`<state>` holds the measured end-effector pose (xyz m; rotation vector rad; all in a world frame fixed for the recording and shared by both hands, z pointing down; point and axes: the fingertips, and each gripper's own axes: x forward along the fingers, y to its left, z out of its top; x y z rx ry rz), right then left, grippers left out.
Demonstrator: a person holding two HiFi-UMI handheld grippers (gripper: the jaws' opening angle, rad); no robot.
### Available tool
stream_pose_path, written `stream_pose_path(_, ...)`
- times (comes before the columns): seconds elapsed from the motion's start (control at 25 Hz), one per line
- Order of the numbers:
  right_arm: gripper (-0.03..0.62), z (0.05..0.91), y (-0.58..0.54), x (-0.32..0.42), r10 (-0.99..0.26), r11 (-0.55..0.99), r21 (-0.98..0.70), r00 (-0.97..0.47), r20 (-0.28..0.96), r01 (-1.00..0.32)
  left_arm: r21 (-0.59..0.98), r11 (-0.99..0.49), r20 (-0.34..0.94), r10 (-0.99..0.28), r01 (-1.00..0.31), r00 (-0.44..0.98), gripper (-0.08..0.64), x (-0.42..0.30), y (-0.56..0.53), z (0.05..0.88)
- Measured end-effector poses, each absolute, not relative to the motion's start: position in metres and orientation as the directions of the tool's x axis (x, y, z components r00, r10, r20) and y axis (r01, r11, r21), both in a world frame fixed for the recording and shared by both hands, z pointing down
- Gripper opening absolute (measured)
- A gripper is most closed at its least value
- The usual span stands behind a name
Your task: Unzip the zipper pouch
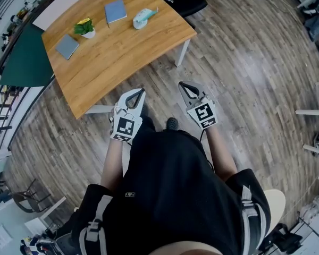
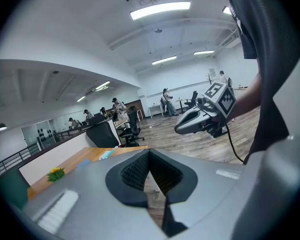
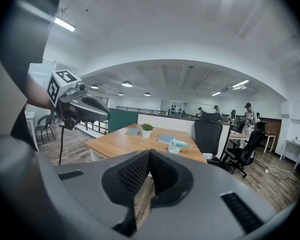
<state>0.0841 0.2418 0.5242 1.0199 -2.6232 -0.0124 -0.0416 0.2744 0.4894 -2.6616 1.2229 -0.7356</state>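
You're holding both grippers low in front of your waist, out over the wood floor. The left gripper (image 1: 142, 92) is showing its jaws pressed together on nothing, and the right gripper (image 1: 182, 85) is closed and empty too. The pale teal zipper pouch (image 1: 143, 18) is lying on the wooden table (image 1: 122, 52) ahead of you, toward its far side, near a blue notebook (image 1: 115, 10) and well apart from both grippers.

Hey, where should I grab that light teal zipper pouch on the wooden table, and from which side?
Probably take the zipper pouch by its wider pale end, coming from the table's right-hand edge, which it lies nearest. Its narrow teal end tapers toward that edge and gives less to hold. The zipper pull is too small to see.
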Motion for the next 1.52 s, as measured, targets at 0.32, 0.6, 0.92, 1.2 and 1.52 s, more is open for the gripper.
stream_pose_path(0.32,0.008,0.520,0.241,0.083,-0.662,0.744,0.134,-0.692,0.289,-0.655,-0.295,-0.654,0.362,-0.751,-0.697,0.552,0.003,-0.047,0.273,0.486)
stream_pose_path(0.6,0.039,0.520,0.242,0.087,-0.659,0.745,0.129,-0.694,0.291,-0.654,-0.295,-0.659,0.359,-0.748,-0.692,0.558,0.023,-0.041,0.274,0.484)
stream_pose_path(0.92,0.134,0.524,0.242,0.090,-0.656,0.746,0.112,-0.697,0.288,-0.656,-0.293,-0.663,0.359,-0.744,-0.689,0.564,0.081,-0.038,0.274,0.484)
stream_pose_path(1.2,0.217,0.537,0.244,0.090,-0.639,0.756,0.087,-0.704,0.309,-0.648,-0.285,-0.674,0.372,-0.733,-0.682,0.569,0.124,-0.035,0.275,0.488)
stream_pose_path(1.52,0.280,0.540,0.246,0.093,-0.641,0.753,0.075,-0.702,0.309,-0.654,-0.284,-0.671,0.370,-0.736,-0.685,0.567,0.146,-0.033,0.277,0.487)
